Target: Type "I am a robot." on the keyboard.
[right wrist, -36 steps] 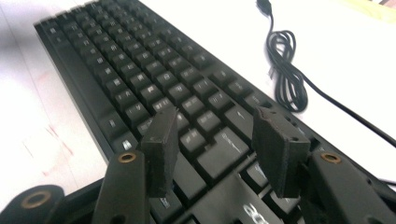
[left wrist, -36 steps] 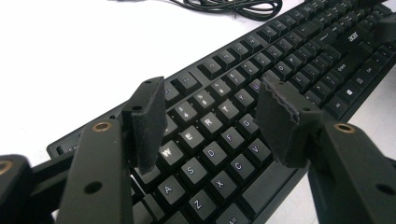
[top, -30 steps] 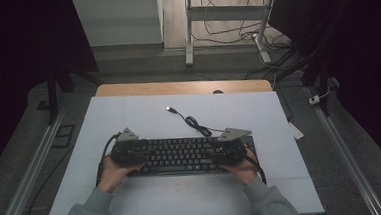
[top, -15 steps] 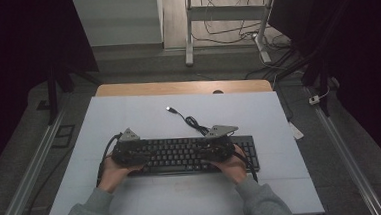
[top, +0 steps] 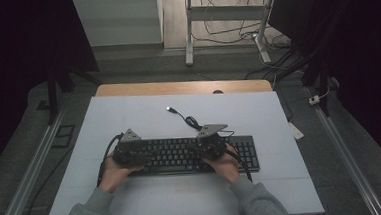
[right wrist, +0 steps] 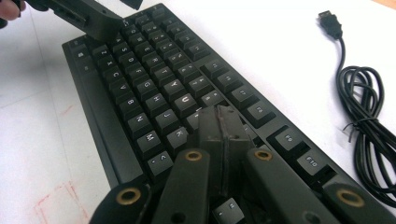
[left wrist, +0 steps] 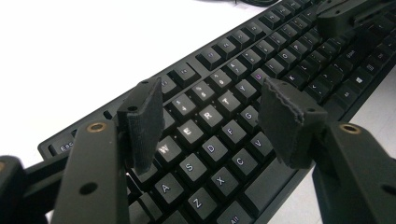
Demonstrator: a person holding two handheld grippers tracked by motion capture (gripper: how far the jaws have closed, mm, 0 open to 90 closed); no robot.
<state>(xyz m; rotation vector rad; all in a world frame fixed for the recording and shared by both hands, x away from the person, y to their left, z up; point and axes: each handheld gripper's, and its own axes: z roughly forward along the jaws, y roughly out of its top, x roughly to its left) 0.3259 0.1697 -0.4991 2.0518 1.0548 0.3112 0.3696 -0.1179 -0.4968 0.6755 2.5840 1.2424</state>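
Note:
A black keyboard lies across the white table top, with its keys facing up. My left gripper hovers over the keyboard's left part. In the left gripper view it stands open, its pads apart above the W, E, R and T keys. My right gripper is over the middle-right keys. Its jaws have just been closing and now meet, shut, with nothing between them, right over the keys near K. The keyboard's black cable lies coiled behind it, with the USB plug loose on the table.
The white mat has free room behind and in front of the keyboard. A wooden table edge runs along the back. Faint red marks show on the mat near the front. Metal rails flank the table on the floor.
My right hand has slid left along the keyboard from its right end towards the middle, and its jaws have come together. The left hand has kept still.

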